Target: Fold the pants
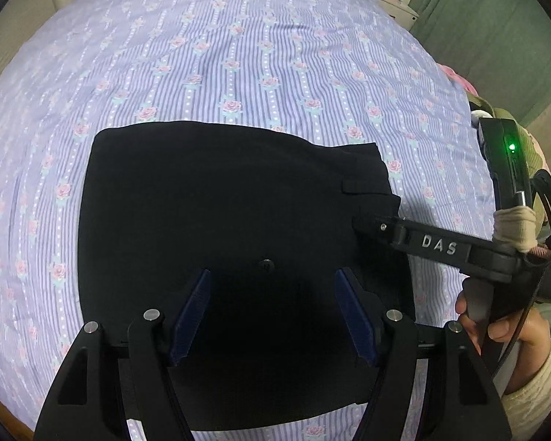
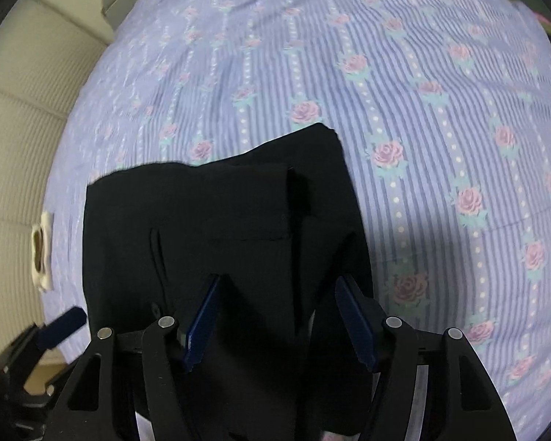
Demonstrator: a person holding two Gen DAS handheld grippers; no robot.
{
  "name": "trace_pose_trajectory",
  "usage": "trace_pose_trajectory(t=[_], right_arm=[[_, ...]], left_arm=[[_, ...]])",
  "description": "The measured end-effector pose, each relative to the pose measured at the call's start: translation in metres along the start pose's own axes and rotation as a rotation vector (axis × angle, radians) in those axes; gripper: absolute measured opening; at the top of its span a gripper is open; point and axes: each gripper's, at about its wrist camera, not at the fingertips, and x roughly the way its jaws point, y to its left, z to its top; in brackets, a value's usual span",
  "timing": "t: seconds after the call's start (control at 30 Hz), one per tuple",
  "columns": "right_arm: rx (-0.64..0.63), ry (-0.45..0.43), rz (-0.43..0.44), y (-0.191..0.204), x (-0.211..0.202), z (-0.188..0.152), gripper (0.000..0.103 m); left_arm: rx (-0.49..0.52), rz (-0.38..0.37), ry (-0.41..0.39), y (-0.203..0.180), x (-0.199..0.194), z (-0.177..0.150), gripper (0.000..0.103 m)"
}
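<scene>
A: From the left wrist view, the left gripper (image 1: 272,308) is hanging over the pants (image 1: 220,220) with its jaws standing wide and nothing pinched between them. The right gripper (image 1: 363,226) is reaching in from the side, its tip over the right edge of the pants near a belt loop; whether it is touching the cloth cannot be told from here.

B: And the risk?

A: The pants are lying as a thick, dark, folded stack on the bed (image 1: 238,55). If a gripper is closing on the top layer only, the lower layers are likely staying behind and the fold is coming apart.

B: And from the right wrist view?

A: The right gripper (image 2: 275,312) is also standing wide and empty above the pants (image 2: 220,239). Here they are showing a pocket flap, a slit and an uneven far edge, so the layers are not lining up neatly. One finger of the left gripper (image 2: 60,327) is peeking in at the lower left, beside the pants' edge. Pulling unevenly with both could be skewing the stack or dragging it across the bed (image 2: 422,110).
</scene>
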Motion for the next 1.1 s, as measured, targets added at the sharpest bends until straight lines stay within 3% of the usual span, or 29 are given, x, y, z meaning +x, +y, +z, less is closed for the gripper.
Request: trace_pose_trajectory(t=[0.1,0.2,0.27,0.33,0.4,0.47,0.57,0.7,0.73,0.8,0.83,0.87,0.93,1.0,1.1], right_arm=[[0.073,-0.018,0.076,-0.010,0.000,0.000,0.065],[0.090,-0.002,0.090,-0.013,0.005,0.003,0.062],[0.071,0.008,0.091,-0.008,0.007,0.005,0.049],[0.042,0.018,0.062,-0.002,0.009,0.007,0.048],[0.023,0.018,0.034,0.001,0.010,0.008,0.040],[0.000,-0.013,0.005,0.007,0.000,0.008,0.015],[-0.039,-0.094,0.017,0.018,-0.026,0.011,0.010],[-0.069,-0.199,-0.013,0.022,-0.051,0.041,0.010],[-0.085,-0.193,-0.021,0.021,-0.048,0.049,0.010],[-0.119,-0.097,-0.022,0.016,-0.028,0.068,0.011],[-0.122,-0.061,-0.035,0.014,-0.021,0.072,0.017],[-0.141,-0.033,-0.061,0.014,-0.016,0.073,0.018],[-0.181,-0.008,-0.091,0.014,-0.014,0.069,0.036],[-0.191,-0.037,-0.111,0.012,-0.025,0.058,0.038],[-0.166,-0.038,-0.069,0.003,-0.033,0.041,0.038]], left_arm=[[0.017,0.003,-0.002,-0.002,0.003,0.007,0.069],[0.024,0.025,-0.002,-0.002,0.009,0.015,0.072],[0.020,0.037,0.000,-0.002,0.011,0.020,0.072],[0.013,0.036,0.004,-0.001,0.013,0.024,0.072],[0.007,0.031,0.004,0.000,0.013,0.026,0.072],[0.001,0.031,-0.002,0.002,0.010,0.026,0.072],[-0.028,0.028,-0.015,0.009,0.003,0.025,0.072],[-0.070,0.034,-0.026,0.021,-0.002,0.024,0.072],[-0.082,0.039,-0.024,0.023,-0.001,0.025,0.072],[-0.099,0.045,-0.020,0.026,0.001,0.024,0.072],[-0.105,0.049,-0.015,0.027,0.002,0.024,0.072],[-0.107,0.050,-0.011,0.028,0.003,0.023,0.072],[-0.106,0.059,-0.008,0.029,0.004,0.021,0.072],[-0.102,0.065,-0.003,0.029,0.005,0.018,0.075],[-0.095,0.081,0.005,0.032,0.007,0.012,0.076]])
